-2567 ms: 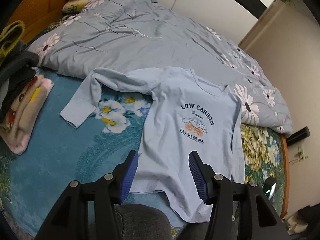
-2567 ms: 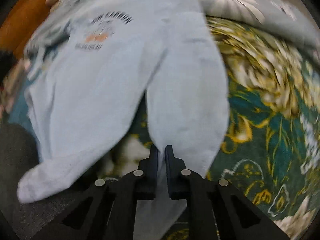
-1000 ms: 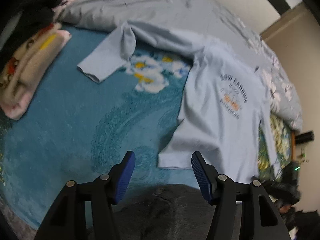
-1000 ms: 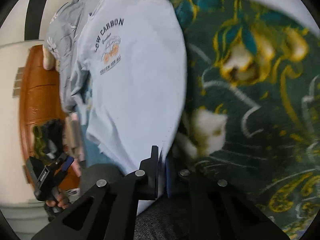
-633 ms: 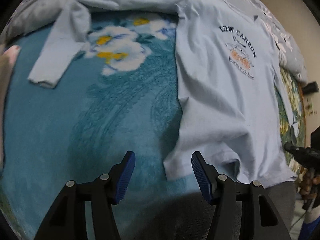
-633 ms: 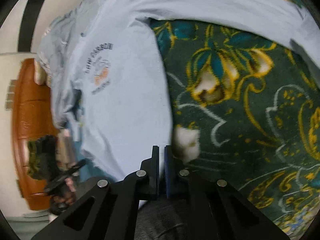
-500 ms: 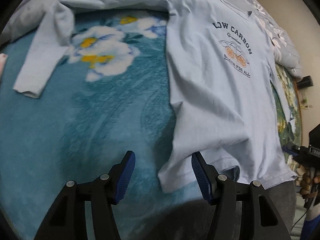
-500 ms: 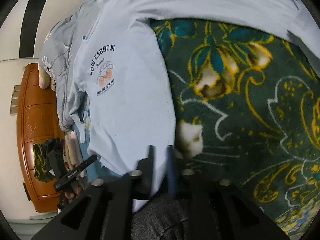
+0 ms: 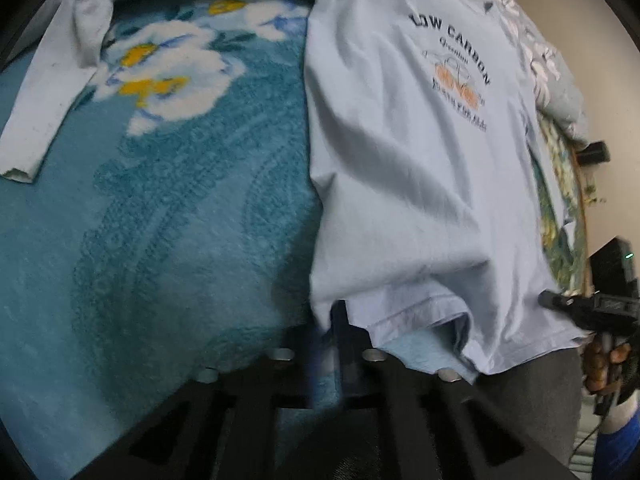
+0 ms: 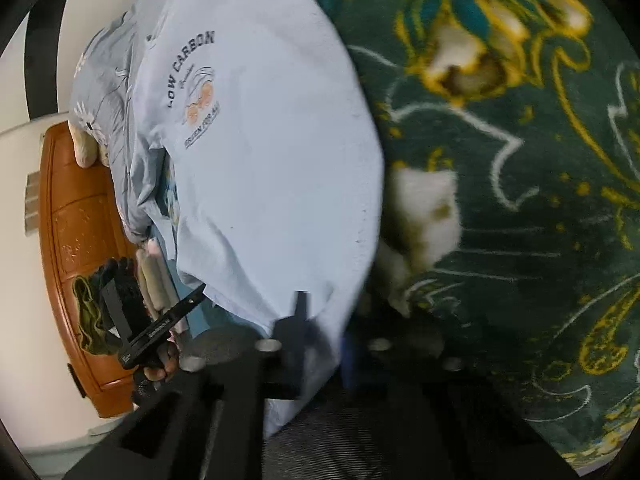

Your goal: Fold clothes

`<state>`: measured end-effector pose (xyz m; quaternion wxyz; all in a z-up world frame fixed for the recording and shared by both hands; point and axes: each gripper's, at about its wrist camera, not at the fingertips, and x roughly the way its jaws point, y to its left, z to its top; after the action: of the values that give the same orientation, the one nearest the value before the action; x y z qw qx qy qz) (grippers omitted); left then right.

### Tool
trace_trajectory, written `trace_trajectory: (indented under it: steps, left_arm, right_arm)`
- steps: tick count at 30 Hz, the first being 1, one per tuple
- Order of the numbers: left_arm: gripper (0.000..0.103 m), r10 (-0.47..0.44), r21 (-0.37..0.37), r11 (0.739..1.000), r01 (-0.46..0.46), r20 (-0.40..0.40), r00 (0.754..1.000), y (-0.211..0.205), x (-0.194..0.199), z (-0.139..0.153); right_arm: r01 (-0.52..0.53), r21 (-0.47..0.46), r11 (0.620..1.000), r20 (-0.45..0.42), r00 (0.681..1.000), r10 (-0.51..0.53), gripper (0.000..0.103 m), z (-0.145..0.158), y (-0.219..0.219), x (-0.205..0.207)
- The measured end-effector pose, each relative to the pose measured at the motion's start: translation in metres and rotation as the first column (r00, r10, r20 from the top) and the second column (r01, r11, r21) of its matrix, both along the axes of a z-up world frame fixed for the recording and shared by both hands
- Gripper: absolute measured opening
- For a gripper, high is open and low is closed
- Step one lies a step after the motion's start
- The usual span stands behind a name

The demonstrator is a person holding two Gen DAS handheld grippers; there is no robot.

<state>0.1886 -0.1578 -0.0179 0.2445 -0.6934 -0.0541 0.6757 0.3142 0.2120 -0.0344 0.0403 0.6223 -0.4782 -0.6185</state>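
Left wrist: my left claw (image 9: pixel 326 344) just closed on pale-blue printed cotton shirt (image 9: pixel 416 168) hem corner; right claw (image 10: pixel 320 340) pinches opposite corner, ready to lift.

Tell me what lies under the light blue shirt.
The light blue shirt lies on a teal floral blanket and, on its other side, a dark green floral one. Where they meet is covered.

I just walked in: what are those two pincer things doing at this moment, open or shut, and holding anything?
Left gripper: just closed, shut on the light blue shirt at its bottom hem corner.
Right gripper: shut on the shirt's other hem corner.
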Motion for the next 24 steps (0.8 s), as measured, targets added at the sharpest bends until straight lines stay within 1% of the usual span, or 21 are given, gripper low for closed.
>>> trace_trajectory:
  steps: [2,4,6,8,9,10,11,12,13,15,16,18,19,21,22,24]
  left_arm:
    - [0.003,0.010,0.033,0.999,-0.010,-0.011,1.000,0.000,-0.001,0.015]
    - [0.003,0.026,0.109,0.994,-0.022,-0.034,0.999,-0.003,-0.002,0.043]
    - [0.003,0.018,0.185,0.983,-0.001,-0.090,0.996,-0.009,0.000,0.085]
    - [0.003,0.008,0.245,0.969,0.027,-0.140,0.990,-0.019,0.006,0.129]
    - [0.003,0.000,0.262,0.964,0.042,-0.161,0.987,-0.023,0.011,0.148]
    - [0.003,-0.006,0.264,0.963,0.053,-0.174,0.985,-0.027,0.011,0.158]
    - [0.003,-0.015,0.258,0.964,0.060,-0.173,0.985,-0.028,0.009,0.162]
    - [0.003,-0.028,0.241,0.968,0.067,-0.160,0.987,-0.028,0.011,0.160]
    - [0.003,-0.036,0.210,0.976,0.066,-0.141,0.989,-0.029,0.011,0.151]
    - [0.003,-0.041,0.123,0.991,0.052,-0.093,0.995,-0.036,0.021,0.125]
    - [0.003,-0.033,0.094,0.995,0.039,-0.070,0.997,-0.040,0.025,0.111]
    - [0.003,0.030,0.071,0.997,-0.028,-0.026,0.999,-0.051,0.031,0.086]
    - [0.003,0.054,0.058,0.997,-0.053,-0.015,0.998,-0.055,0.033,0.079]
    - [0.004,0.089,0.025,0.996,-0.089,0.000,0.996,-0.063,0.037,0.072]
    - [0.004,0.097,0.013,0.995,-0.097,-0.001,0.995,-0.066,0.038,0.070]
    - [0.004,0.133,-0.002,0.991,-0.133,-0.022,0.991,-0.077,0.039,0.073]
  right_arm:
    - [-0.001,0.012,1.000,-0.036,0.999,0.002,0.005,0.013,0.001,-0.002]
    - [0.016,-0.017,1.000,-0.105,0.994,-0.018,0.004,0.032,0.006,-0.003]
    - [0.035,-0.040,0.999,-0.180,0.983,-0.042,0.004,0.057,0.015,-0.001]
    - [0.051,-0.059,0.997,-0.225,0.972,-0.063,0.003,0.077,0.024,0.005]
    - [0.059,-0.068,0.996,-0.245,0.967,-0.074,0.003,0.087,0.028,0.009]
    - [0.054,-0.054,0.997,-0.253,0.965,-0.066,0.003,0.093,0.033,0.014]
    - [0.049,-0.040,0.998,-0.261,0.964,-0.058,0.003,0.098,0.038,0.019]
    - [0.043,-0.023,0.999,-0.265,0.963,-0.048,0.003,0.102,0.042,0.024]
    - [0.034,0.021,0.999,-0.239,0.971,-0.028,0.003,0.098,0.045,0.028]
    - [0.054,0.030,0.998,-0.178,0.983,-0.048,0.003,0.080,0.048,0.036]
    - [0.059,0.031,0.998,-0.166,0.985,-0.053,0.003,0.074,0.052,0.041]
    - [0.077,0.028,0.997,-0.160,0.984,-0.071,0.003,0.064,0.055,0.048]
    - [0.085,0.026,0.996,-0.158,0.984,-0.080,0.003,0.060,0.057,0.051]
    - [0.105,0.038,0.994,-0.152,0.983,-0.098,0.004,0.057,0.066,0.056]
    - [0.131,0.043,0.990,-0.155,0.980,-0.123,0.005,0.057,0.073,0.059]
    - [0.192,0.057,0.980,-0.168,0.969,-0.180,0.005,0.058,0.088,0.065]
